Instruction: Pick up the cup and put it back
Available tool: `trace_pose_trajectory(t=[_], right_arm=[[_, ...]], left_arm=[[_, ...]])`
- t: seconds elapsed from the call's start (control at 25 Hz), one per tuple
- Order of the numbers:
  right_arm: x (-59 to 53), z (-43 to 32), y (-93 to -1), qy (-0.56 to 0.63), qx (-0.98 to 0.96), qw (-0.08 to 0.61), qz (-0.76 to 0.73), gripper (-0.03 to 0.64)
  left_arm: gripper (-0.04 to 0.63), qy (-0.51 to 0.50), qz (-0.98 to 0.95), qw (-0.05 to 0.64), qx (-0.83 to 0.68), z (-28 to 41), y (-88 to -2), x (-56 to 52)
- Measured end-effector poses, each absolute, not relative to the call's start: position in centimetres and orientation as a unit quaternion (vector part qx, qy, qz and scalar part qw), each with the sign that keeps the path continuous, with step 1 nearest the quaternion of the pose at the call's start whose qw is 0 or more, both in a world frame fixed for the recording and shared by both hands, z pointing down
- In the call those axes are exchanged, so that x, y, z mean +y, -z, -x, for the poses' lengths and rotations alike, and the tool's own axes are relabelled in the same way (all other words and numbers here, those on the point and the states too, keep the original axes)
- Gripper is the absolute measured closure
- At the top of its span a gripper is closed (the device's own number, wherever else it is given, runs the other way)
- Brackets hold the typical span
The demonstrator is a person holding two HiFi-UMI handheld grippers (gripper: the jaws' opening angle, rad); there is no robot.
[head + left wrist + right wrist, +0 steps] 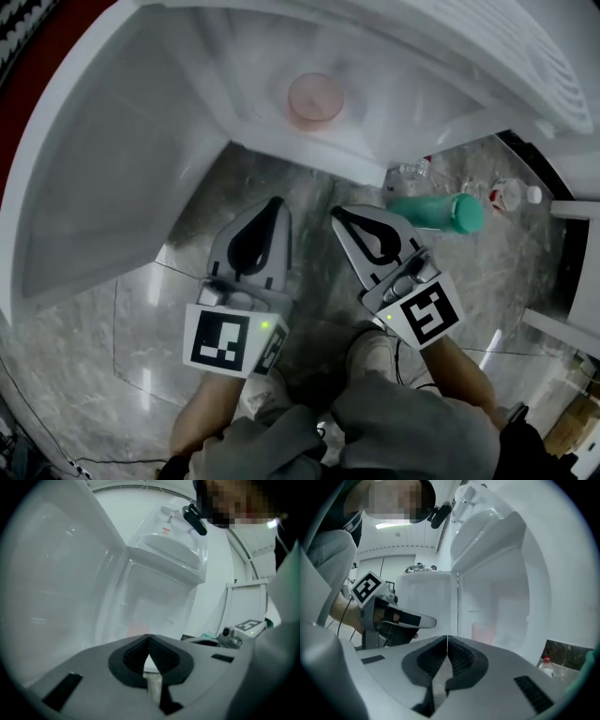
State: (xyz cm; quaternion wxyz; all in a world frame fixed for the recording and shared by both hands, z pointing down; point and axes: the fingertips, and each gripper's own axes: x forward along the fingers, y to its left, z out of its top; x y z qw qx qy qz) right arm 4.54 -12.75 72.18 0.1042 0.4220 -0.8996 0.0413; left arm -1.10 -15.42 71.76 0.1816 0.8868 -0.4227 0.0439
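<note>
- Ahead of both your grippers, inside the open white compartment (112, 159), the pink cup (316, 98) stands upright by itself.
- Your left gripper (275, 202) is clenched. In the left gripper view its tips meet and nothing sits between them.
- Your right gripper (339, 214) is clenched too, with its ribbed pads pressed together on nothing.
- From the head view, both grippers hang side by side over the marble floor (141, 319). They are outside the compartment's front edge, with their tips pointing toward it.
- The cup is well apart from both grippers. It sits beyond that edge and between the two lines they point along.
- In the right gripper view, the cup (483, 632) shows a little right of the closed tips, pale pink against the back wall. Your left gripper appears at the left of that view.
- In the left gripper view, the cup is only a faint pink blur above the tips and slightly left of them.
- On the floor to the right of your right gripper, a green bottle (436, 212) lies on its side, with clear bottles (511, 194) near it.
</note>
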Motion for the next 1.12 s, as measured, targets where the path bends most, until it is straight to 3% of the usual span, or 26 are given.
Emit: trace_pose_trajectory(t=[1.12], right_arm=[[-12.5,-5.3,-72.1,-0.067,-0.879,0.080,-0.465,0.604]], left_arm=[[0.583,-0.035,-0.879,0.198,-0.432,1.0,-71.0,-13.2]])
